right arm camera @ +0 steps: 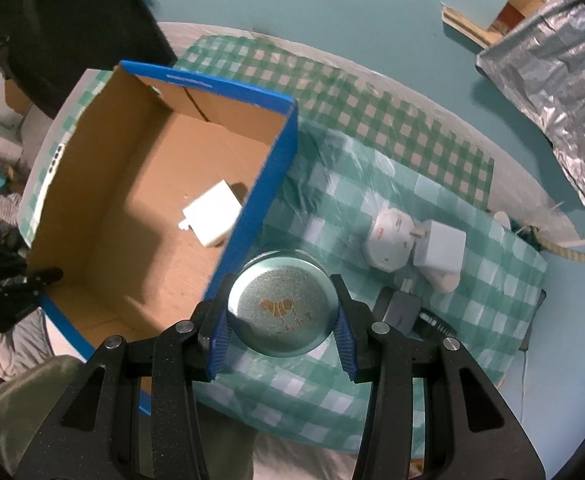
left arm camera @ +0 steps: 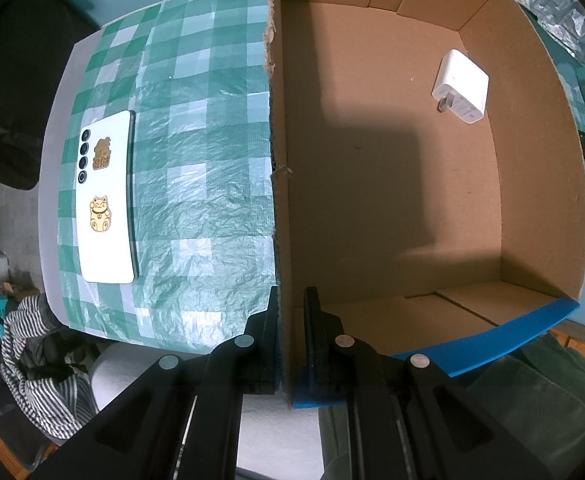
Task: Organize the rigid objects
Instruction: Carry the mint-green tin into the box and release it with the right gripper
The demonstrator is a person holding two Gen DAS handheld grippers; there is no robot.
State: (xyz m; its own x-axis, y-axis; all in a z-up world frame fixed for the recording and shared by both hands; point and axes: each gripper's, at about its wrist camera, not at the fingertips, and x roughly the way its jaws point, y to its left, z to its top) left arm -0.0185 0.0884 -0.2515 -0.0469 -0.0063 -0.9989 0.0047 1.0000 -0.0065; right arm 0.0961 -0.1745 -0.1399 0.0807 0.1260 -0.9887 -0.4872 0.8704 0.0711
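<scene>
Right gripper [right arm camera: 282, 316] clamping round tin [right arm camera: 282, 310] beside cardboard box [right arm camera: 252, 216]
Tin lid is facing the camera, its base lying hidden; left gripper [left arm camera: 292, 320] is pinching the box wall, only its view showing the phone [left arm camera: 106, 200], lengthwise, and 1 charger [left arm camera: 460, 86] sitting inside

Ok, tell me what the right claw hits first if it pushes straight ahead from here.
The right claw is shut on the round tin, so the tin leads. Straight ahead lies the checked tablecloth just beside the blue box wall; probably cloth first, though depth is unclear.
</scene>
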